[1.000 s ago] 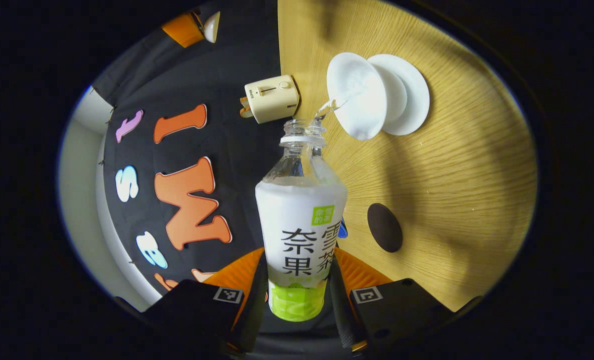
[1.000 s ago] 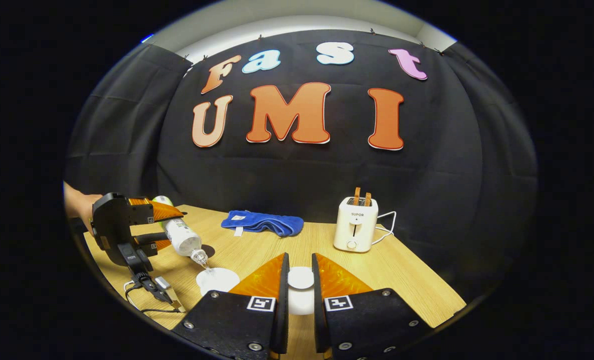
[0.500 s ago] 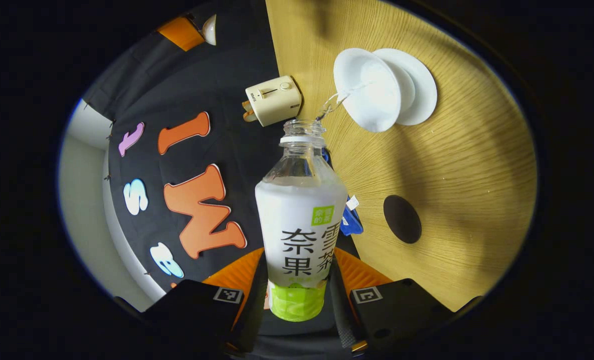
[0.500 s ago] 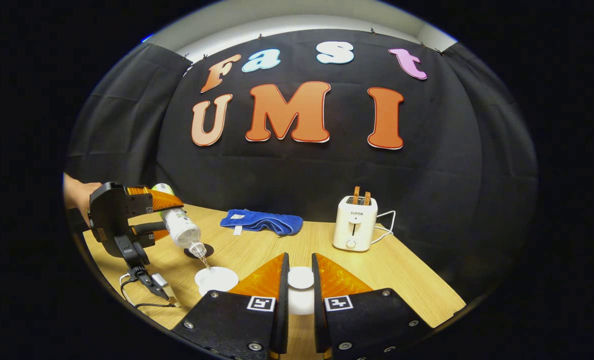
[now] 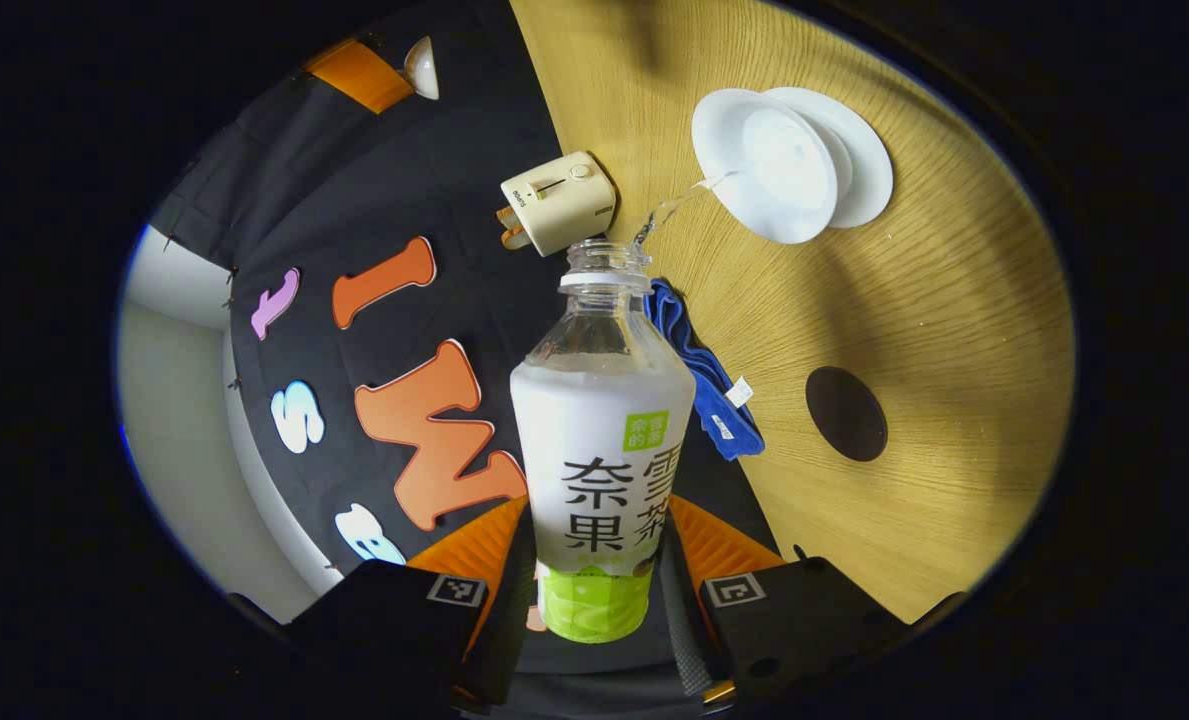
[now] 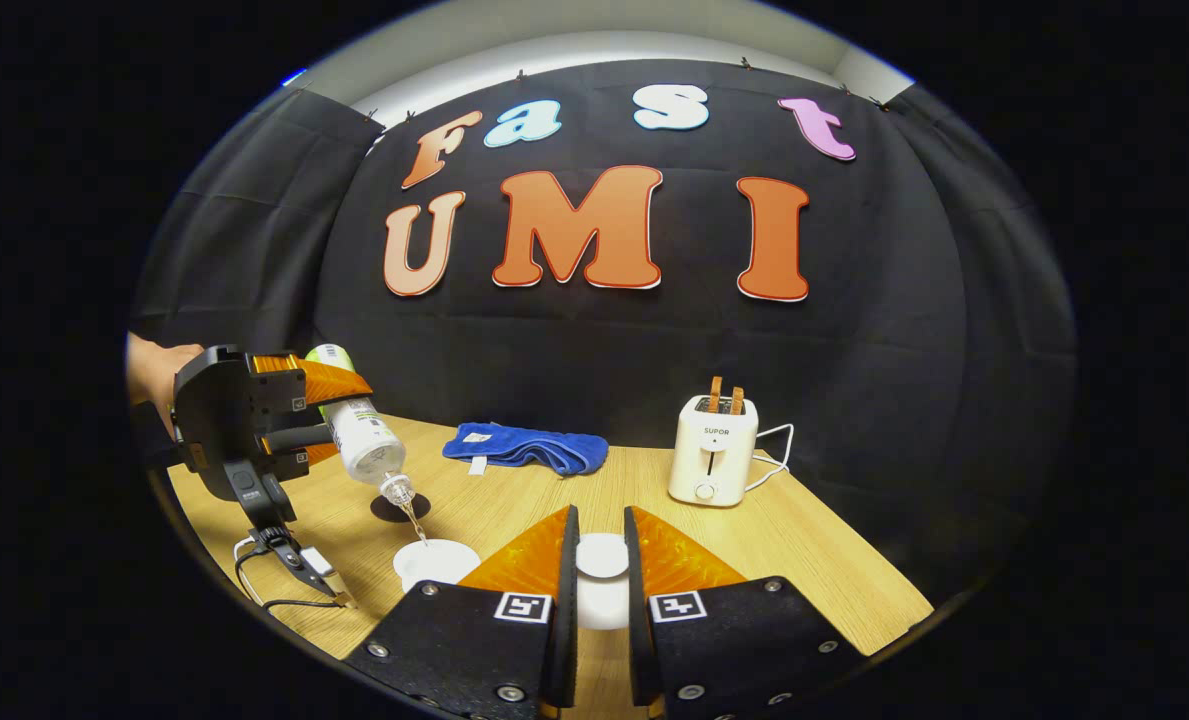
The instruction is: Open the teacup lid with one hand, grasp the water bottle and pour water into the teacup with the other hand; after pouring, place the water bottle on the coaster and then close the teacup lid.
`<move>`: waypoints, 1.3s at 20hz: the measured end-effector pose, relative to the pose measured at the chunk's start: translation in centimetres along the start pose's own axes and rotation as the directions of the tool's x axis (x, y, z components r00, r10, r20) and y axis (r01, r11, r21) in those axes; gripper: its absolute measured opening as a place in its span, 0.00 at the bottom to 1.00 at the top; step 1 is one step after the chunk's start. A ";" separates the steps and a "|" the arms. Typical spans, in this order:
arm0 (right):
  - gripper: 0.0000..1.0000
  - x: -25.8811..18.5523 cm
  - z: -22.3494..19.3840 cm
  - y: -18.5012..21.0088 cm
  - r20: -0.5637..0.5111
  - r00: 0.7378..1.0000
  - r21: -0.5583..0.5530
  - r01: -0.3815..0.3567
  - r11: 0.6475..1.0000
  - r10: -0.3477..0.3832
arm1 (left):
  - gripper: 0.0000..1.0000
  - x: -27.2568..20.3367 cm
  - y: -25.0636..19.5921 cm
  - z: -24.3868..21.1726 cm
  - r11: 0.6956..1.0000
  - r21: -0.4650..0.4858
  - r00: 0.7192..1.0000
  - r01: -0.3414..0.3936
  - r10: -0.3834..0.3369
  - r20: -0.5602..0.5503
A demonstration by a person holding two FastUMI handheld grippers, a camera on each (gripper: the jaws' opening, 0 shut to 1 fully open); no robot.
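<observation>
Over the near left of the table: clear plastic water bottle with a white-and-green label (image 5: 602,470), tipped neck-down, a thin stream falling from its mouth.
Teacup: white round teacup (image 5: 766,165) on a white saucer (image 5: 869,170), lid off, catching the stream; in the right gripper view it sits on the light wooden table (image 6: 784,540) just below the bottle's mouth.
Left gripper: left gripper (image 5: 594,575) pinches the bottle's lower body, a finger on each side; a hand holds it at the left edge of the right gripper view.
Long axis: the bottle runs straight out along the left gripper's fingers, mouth farthest from them, slanting down toward the cup.
Coaster: dark round coaster (image 5: 846,413) lies bare on the table, near the cup, between it and the blue folded cloth (image 5: 704,375); the left gripper is the nearer one.
Next move, likely: right the bottle, then carry it to the coaster.
Right gripper: right gripper (image 6: 599,590) pressed on the white round teacup lid (image 6: 602,556), held above the table right of the cup.
Far right: cream toaster (image 6: 714,450).
</observation>
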State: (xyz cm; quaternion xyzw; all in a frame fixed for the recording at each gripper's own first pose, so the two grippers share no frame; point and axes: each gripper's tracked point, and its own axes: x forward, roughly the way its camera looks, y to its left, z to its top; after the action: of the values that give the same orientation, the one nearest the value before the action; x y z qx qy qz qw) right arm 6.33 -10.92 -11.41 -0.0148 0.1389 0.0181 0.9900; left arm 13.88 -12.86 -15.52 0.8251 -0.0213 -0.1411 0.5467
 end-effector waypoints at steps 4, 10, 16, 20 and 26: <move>0.22 0.1 -0.3 -0.3 -0.004 1.000 0.007 0.009 1.000 -0.009 | 0.65 0.2 0.5 0.2 1.000 0.027 1.000 -0.011 0.011 0.007; 0.22 0.3 -0.8 -0.3 -0.011 1.000 0.008 0.008 1.000 -0.008 | 0.65 0.1 0.8 0.6 0.998 0.059 1.000 -0.014 0.013 0.014; 0.22 0.4 -1.3 0.0 -0.021 1.000 0.004 0.003 1.000 -0.003 | 0.64 -0.1 0.5 0.6 0.996 0.092 1.000 -0.004 0.003 0.013; 0.22 0.4 -1.2 0.3 -0.019 1.000 0.005 -0.007 1.000 0.007 | 0.64 0.0 0.1 0.8 0.993 0.121 1.000 0.004 -0.006 0.015; 0.22 0.4 -1.5 1.0 -0.022 0.999 0.010 -0.025 1.000 0.025 | 0.64 -0.1 -0.7 1.9 0.990 0.142 0.999 0.008 -0.014 0.041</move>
State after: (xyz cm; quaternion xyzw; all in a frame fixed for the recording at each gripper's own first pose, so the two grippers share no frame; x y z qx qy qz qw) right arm 6.29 -10.01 -12.97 -0.0083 0.1504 0.0296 0.9881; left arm 13.24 -14.30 -16.83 0.8587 -0.0379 -0.1596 0.4854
